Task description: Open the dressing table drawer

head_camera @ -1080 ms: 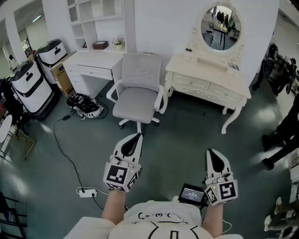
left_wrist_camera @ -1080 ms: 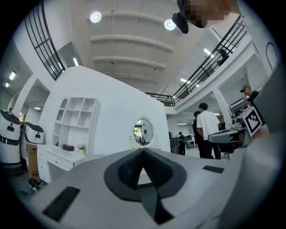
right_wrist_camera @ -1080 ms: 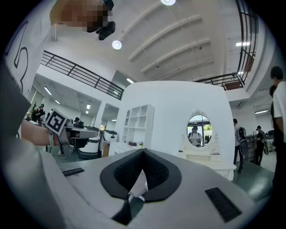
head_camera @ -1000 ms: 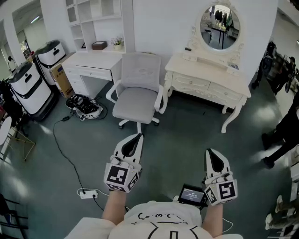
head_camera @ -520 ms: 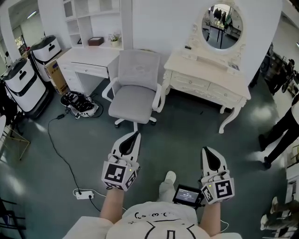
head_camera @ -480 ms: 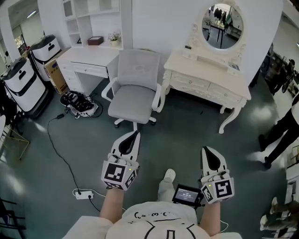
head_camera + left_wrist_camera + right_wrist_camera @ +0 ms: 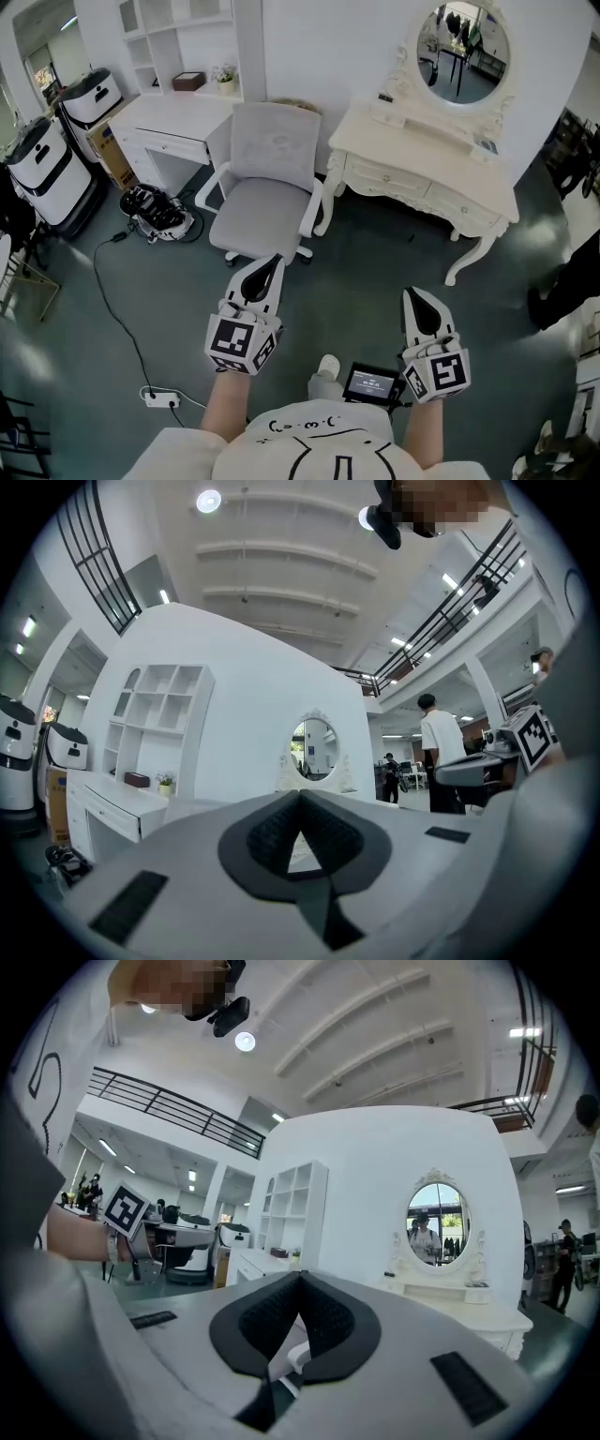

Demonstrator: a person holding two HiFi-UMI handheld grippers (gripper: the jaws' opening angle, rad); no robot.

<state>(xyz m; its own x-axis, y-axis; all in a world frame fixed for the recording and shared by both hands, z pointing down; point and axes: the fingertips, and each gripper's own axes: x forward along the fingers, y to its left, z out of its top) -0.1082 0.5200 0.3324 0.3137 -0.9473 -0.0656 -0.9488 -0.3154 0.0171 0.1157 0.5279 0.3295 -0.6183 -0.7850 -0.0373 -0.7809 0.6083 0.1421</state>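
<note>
Cream-painted wood fills the upper right of the head view: the dressing table (image 7: 427, 159) sits larger and nearer than it did a second ago. A shoe (image 7: 326, 367) has also come into sight below, so the person appears to be walking toward the table. Its drawers (image 7: 384, 176), under the top, look shut, so the task seems to be only at the approach. A grey office chair (image 7: 262, 197) stands just left of the table, near the likely path.

The left gripper (image 7: 270, 264) and right gripper (image 7: 413, 298) stay low by the torso, well apart from the table. Each has its jaws closed tip to tip with nothing between them.

Only the head view shows the drawer fronts and the floor left to cross. The gripper views look out level and catch the oval mirror (image 7: 438, 1222). The left one also shows a bystander in a white shirt (image 7: 441, 747), whom the head view misses.
</note>
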